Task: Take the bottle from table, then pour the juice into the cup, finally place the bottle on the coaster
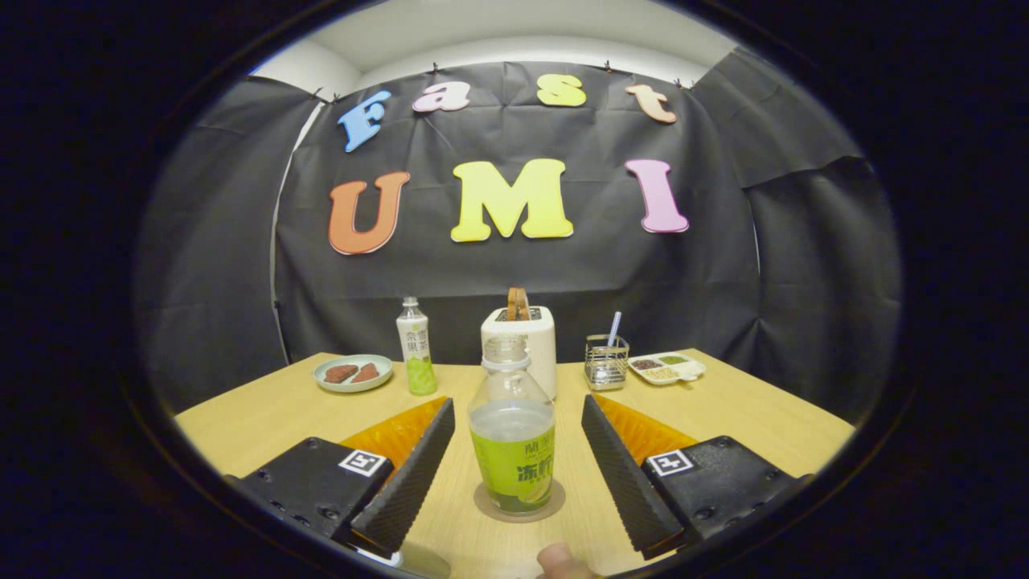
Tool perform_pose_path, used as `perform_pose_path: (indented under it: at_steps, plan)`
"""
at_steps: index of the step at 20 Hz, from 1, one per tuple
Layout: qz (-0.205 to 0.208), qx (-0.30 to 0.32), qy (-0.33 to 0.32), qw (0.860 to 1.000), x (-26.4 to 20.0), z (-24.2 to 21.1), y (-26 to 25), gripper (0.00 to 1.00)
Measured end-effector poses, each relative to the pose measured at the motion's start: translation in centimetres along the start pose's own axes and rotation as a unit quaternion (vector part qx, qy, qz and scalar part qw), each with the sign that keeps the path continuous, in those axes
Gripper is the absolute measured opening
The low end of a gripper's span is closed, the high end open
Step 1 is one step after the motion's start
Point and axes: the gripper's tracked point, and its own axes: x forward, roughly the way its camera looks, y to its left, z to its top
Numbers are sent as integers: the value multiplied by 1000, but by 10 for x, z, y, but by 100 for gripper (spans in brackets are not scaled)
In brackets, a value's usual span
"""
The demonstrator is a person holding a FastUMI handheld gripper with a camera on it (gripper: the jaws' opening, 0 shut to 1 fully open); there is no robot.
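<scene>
An uncapped clear bottle (512,434) with a green label and some pale juice in it stands upright on a round brownish coaster (489,508). It sits between my two fingers, which are spread wide and touch neither side of it. My gripper (513,458) is open. A rounded tan object (560,560), only partly seen, lies at the near edge just below the coaster; I cannot tell what it is.
On the wooden table (739,410) beyond the bottle stand a white toaster (528,342) with bread in it, a second capped bottle (416,346) with green drink, a plate (352,372) with brown pieces, a wire holder (606,361) and a divided snack dish (666,367).
</scene>
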Motion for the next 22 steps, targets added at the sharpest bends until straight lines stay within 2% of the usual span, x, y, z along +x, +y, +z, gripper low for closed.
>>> perform_pose_path:
  at_steps: [5, 10, 18, 22]
  plan:
    - [0, -29, -23, 999, -64, 37, -2, 100]
    - [0, -23, -46, 999, -144, 71, -7, 100]
    - [-7, -9, -57, 998, -251, 75, -55, 100]
    - [10, 15, -60, 998, -286, 65, -68, 100]
